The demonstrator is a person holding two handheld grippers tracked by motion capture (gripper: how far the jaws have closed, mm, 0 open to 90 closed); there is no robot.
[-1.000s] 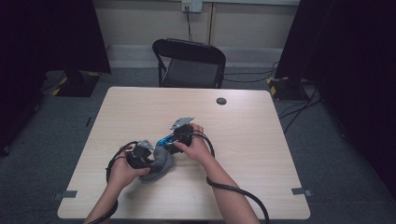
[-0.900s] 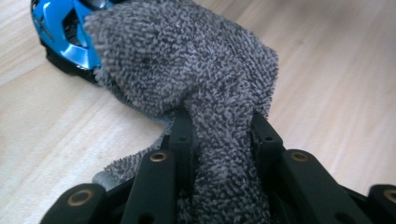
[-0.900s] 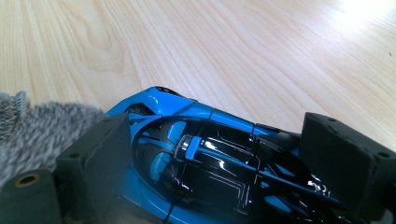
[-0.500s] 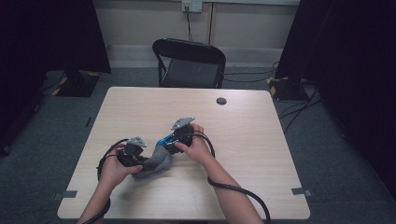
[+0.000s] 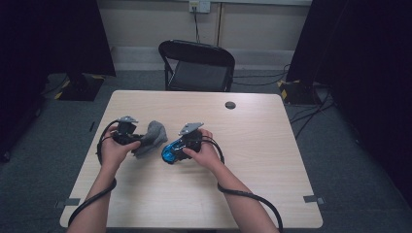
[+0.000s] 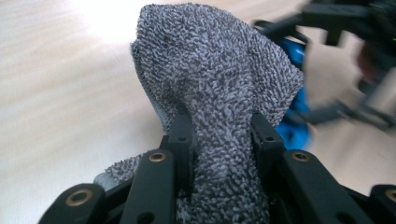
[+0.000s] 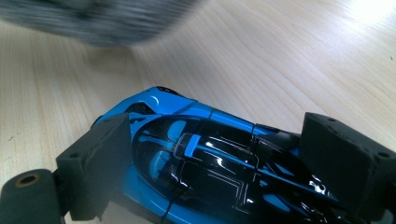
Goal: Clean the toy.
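Left claw [image 5: 138, 141] clamped on bunched grey cloth [image 5: 153, 137], lifted off surface [image 5: 272, 160] toward left edge, ready for wiping. Right claw [image 5: 171, 154] pinches blue toy car [image 5: 170, 152] mid-surface, steadying it.

Under my hands: pale wood-grain table [image 5: 272, 160]. On it: blue toy car [image 5: 170, 153]; small dark round disc [image 5: 230, 105] near the far edge.

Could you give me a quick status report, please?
Left tool shut on grey cloth. Right tool shut on blue toy car. Cloth and car apart.
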